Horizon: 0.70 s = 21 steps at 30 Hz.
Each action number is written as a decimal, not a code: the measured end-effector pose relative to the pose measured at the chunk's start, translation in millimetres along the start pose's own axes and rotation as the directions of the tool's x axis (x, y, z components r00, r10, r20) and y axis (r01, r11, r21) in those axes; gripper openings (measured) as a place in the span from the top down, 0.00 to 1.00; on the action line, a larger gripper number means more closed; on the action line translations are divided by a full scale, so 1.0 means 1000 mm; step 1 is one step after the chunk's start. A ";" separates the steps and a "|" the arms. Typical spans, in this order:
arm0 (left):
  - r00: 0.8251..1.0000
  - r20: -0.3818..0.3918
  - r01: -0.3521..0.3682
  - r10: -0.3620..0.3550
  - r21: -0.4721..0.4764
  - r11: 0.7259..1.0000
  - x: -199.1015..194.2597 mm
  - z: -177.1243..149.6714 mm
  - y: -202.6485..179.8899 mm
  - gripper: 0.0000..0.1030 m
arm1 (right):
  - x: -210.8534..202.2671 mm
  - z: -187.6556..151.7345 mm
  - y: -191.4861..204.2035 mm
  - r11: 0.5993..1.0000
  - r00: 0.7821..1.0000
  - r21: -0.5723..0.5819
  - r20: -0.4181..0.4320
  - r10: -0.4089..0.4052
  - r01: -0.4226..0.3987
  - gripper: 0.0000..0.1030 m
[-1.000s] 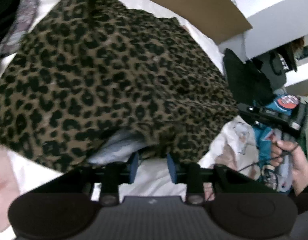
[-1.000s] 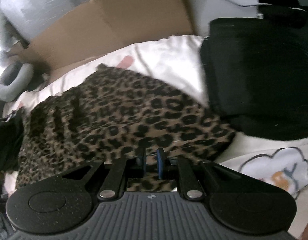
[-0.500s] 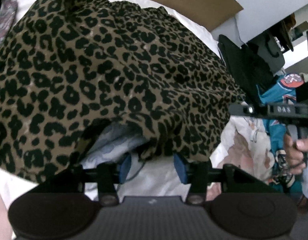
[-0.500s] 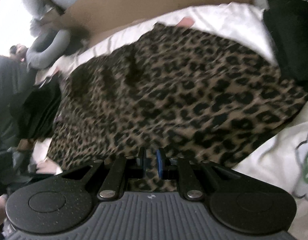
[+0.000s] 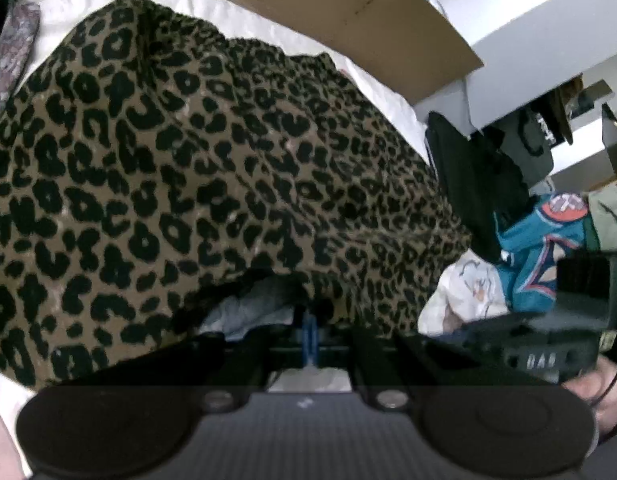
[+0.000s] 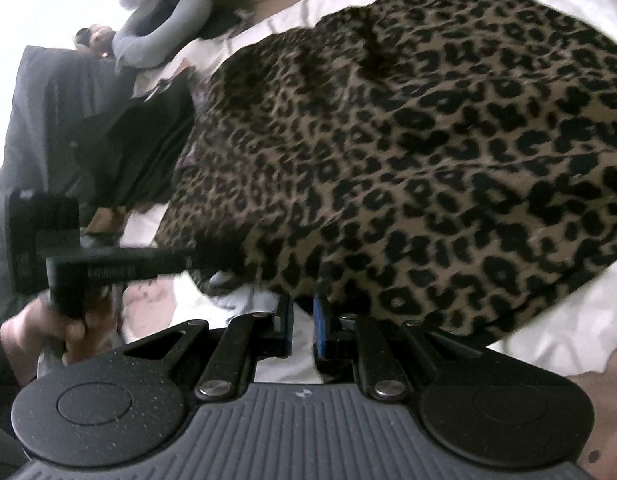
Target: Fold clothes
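While the brown-and-black leopard-print fabric garment (image 5: pixel 236 168) lies spread on the white-sheeted bed (image 5: pixel 380 92), both near hem corners should rise together. The left gripper (image 5: pixel 310 330) has just been closing and now pinches the hem by the grey lining. The right gripper (image 6: pixel 303 322) looks nearly closed on the hem edge; confirm its hold first.

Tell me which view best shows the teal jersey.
The left wrist view: the teal jersey lies at right, beyond the leopard-print garment, with its round crest visible. The right wrist view doesn't show it.
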<state>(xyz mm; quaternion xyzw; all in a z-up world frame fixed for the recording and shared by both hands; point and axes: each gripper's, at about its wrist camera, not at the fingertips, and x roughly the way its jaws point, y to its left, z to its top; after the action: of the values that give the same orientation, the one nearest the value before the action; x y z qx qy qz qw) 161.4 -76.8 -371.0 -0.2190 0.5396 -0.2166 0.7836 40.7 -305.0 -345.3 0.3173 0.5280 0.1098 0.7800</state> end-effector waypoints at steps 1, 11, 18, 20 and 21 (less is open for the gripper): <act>1.000 0.003 0.002 -0.002 0.000 1.000 0.000 0.003 0.000 0.98 | 0.002 -0.001 0.001 1.000 1.000 -0.003 -0.006 0.010 -0.010 0.90; 0.999 -0.016 0.046 -0.046 -0.005 0.999 0.029 0.037 0.005 0.98 | 0.027 -0.002 0.013 0.995 0.994 -0.024 -0.053 0.092 -0.093 0.85; 0.997 -0.046 0.065 -0.067 -0.052 0.997 0.049 0.039 0.015 0.98 | 0.048 0.000 0.007 0.992 0.993 0.048 -0.030 0.115 -0.113 0.65; 0.996 -0.044 0.075 -0.079 -0.080 0.994 0.053 0.039 0.019 0.98 | 0.052 0.000 0.004 0.987 0.991 0.086 -0.025 0.135 -0.133 0.65; 0.996 -0.043 0.080 -0.084 -0.094 0.992 0.054 0.039 0.022 0.98 | 0.054 0.000 0.002 0.983 0.988 0.104 -0.018 0.151 -0.148 0.65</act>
<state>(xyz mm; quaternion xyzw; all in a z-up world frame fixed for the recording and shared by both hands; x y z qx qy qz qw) 217.6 -86.3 -411.6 -0.2717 0.5578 -0.2287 0.7502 63.5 -275.5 -385.0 0.3944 0.5176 0.1448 0.7454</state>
